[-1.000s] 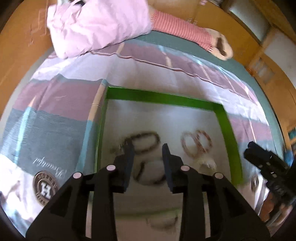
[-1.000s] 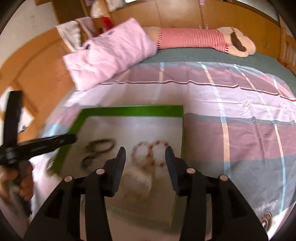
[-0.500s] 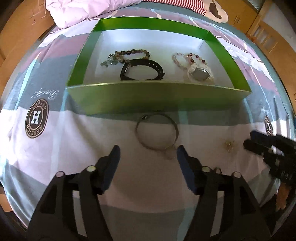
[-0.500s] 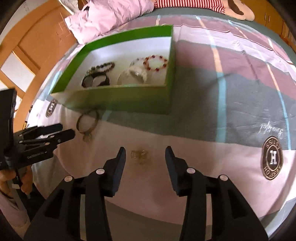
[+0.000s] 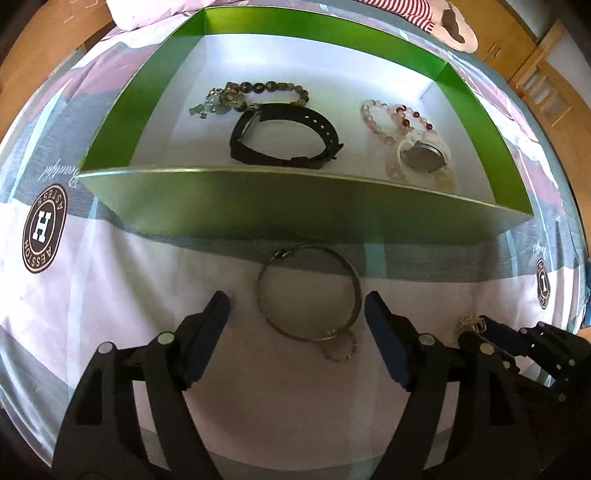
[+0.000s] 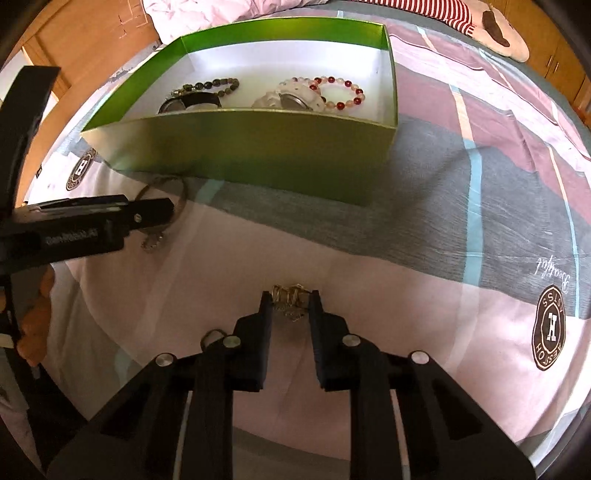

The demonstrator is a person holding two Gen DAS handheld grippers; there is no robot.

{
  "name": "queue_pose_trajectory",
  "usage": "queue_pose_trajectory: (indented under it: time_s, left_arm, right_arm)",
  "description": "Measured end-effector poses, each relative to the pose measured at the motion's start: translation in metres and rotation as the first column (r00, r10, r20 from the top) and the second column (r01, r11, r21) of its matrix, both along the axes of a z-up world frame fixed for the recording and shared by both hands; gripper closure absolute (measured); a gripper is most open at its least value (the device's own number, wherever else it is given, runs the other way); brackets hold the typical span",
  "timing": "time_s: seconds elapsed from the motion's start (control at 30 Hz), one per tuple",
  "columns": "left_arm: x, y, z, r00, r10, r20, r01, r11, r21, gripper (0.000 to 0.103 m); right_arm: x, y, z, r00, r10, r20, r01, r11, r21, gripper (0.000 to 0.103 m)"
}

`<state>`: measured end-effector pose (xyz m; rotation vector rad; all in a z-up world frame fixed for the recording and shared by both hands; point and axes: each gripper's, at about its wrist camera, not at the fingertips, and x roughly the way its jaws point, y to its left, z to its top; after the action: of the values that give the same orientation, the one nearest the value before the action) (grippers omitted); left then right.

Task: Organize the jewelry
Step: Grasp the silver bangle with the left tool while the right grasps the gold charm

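Pinching a small gold trinket [image 6: 290,295], right gripper [image 6: 290,297]; left gripper [image 5: 295,304] spread around silver bangle [image 5: 309,291].

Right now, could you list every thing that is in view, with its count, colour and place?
box: 1, green outside and white inside, open, on the bed
bead bracelets: 3 in the box; dark brown at back left, pale pink and red with clear beads on the right
watches: 2 in the box; black in the middle, pale translucent on the right
bangle: 1, silver metal, on the sheet before the box
small trinket: 1, gold and silver, on the sheet
bedsheet: 1, pink, grey and white
pillow: 1, pink, behind the box
plush toy: 1, red stripes, at back
left tool: open around the bangle
right tool: closed on the small trinket
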<state>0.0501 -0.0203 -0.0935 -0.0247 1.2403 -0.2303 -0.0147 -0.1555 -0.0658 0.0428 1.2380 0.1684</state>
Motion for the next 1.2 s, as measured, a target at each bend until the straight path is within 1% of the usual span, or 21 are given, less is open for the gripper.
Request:
queue_pose_trajectory:
  time_s: [0.17, 0.33, 0.37, 0.4, 0.47, 0.53, 0.7, 0.93, 1.03, 1.1, 1.13, 1.2]
  left_arm:
    - [0.004, -0.009, -0.004, 1.0, -0.019, 0.01, 0.018, 0.999, 0.041, 0.021]
    - [0.001, -0.017, -0.006, 0.998, -0.047, 0.029, 0.044, 0.995, 0.094, 0.021]
    - [0.001, -0.018, -0.006, 0.998, -0.047, 0.035, 0.043, 0.993, 0.107, 0.026]
    - [0.001, -0.019, -0.006, 0.998, -0.047, 0.043, 0.042, 0.992, 0.122, 0.028]
    - [-0.002, -0.022, -0.004, 0.997, -0.055, 0.055, 0.047, 0.989, 0.14, 0.037]
    - [-0.002, -0.021, -0.003, 0.996, -0.059, 0.061, 0.05, 0.989, 0.141, 0.041]
    - [-0.001, -0.022, -0.003, 0.996, -0.065, 0.066, 0.055, 0.987, 0.152, 0.041]
    - [-0.005, -0.021, -0.002, 0.996, -0.071, 0.062, 0.061, 0.986, 0.158, 0.04]
    - [-0.005, -0.022, -0.002, 0.995, -0.073, 0.061, 0.063, 0.985, 0.158, 0.037]
    - [-0.005, -0.02, -0.002, 0.996, -0.07, 0.061, 0.06, 0.987, 0.152, 0.038]
    - [-0.005, -0.02, -0.002, 0.996, -0.069, 0.058, 0.06, 0.987, 0.147, 0.041]
    - [-0.004, -0.018, -0.001, 0.996, -0.068, 0.053, 0.06, 0.989, 0.138, 0.042]
  right_arm:
    - [0.0, 0.002, 0.0, 1.0, 0.015, -0.001, -0.015, 1.0, 0.002, 0.083]
    - [-0.001, 0.001, 0.001, 1.0, 0.019, 0.01, -0.019, 1.0, -0.009, 0.083]
    - [-0.001, 0.001, 0.001, 1.0, 0.02, 0.012, -0.02, 1.0, -0.011, 0.083]
    - [-0.001, 0.002, 0.001, 1.0, 0.02, 0.012, -0.02, 1.0, -0.011, 0.083]
    - [-0.001, 0.002, 0.001, 1.0, 0.02, 0.013, -0.02, 1.0, -0.012, 0.083]
    - [-0.001, 0.002, 0.002, 1.0, 0.021, 0.013, -0.02, 1.0, -0.013, 0.083]
    - [-0.002, 0.003, 0.002, 1.0, 0.02, 0.014, -0.019, 1.0, -0.014, 0.083]
    - [-0.001, 0.003, 0.002, 1.0, 0.017, 0.011, -0.017, 1.0, -0.016, 0.083]
    - [-0.001, 0.003, 0.002, 1.0, 0.016, 0.013, -0.016, 1.0, -0.014, 0.083]
    - [-0.001, 0.002, 0.002, 1.0, 0.015, 0.014, -0.015, 1.0, -0.015, 0.083]
    - [-0.002, 0.002, 0.002, 1.0, 0.013, 0.015, -0.013, 1.0, -0.015, 0.083]
    - [-0.002, 0.002, 0.002, 1.0, 0.007, 0.021, -0.007, 1.0, -0.024, 0.083]
